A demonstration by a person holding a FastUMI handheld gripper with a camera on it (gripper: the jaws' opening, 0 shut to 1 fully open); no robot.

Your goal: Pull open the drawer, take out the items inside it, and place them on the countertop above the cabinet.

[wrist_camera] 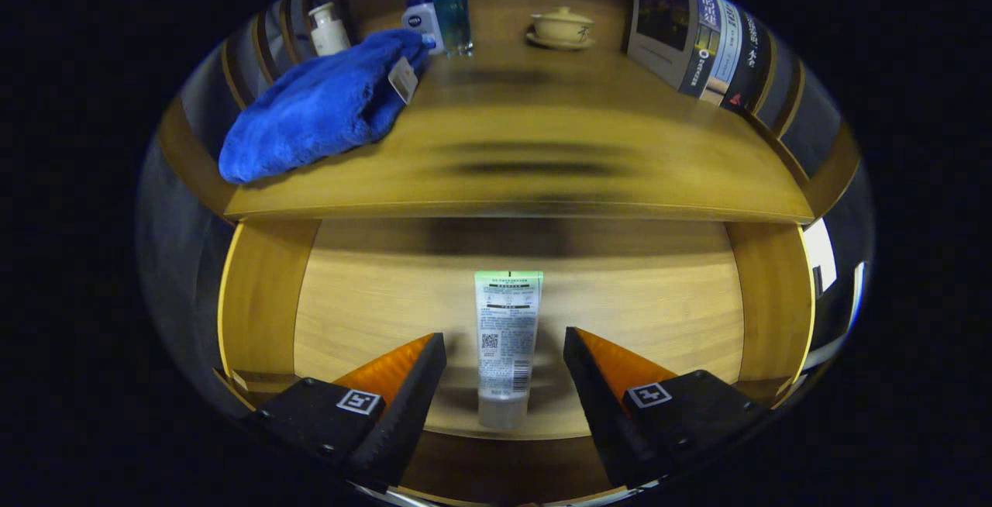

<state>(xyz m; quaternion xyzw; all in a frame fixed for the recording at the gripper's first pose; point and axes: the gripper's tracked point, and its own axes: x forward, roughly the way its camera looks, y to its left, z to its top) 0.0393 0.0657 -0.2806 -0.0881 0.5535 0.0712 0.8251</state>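
Gripper view: fingers spread wide, the gripper (504, 352) straddles a white squeeze tube with green end (508, 344) lying at 12 o'clock in the open wooden drawer (372, 298); best to descend centred, then clamp mid-body.

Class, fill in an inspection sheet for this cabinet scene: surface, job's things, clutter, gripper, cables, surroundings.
Surface: wooden countertop above the cabinet.
Job's things: drawer pulled open; a tube lies flat inside.
Clutter: blue towel, bottles, lidded cup on a saucer and books on the countertop.
Gripper: gripper open, fingers either side of the tube, apart from it.
Cables: nothing seen.
Surroundings: dark booth.
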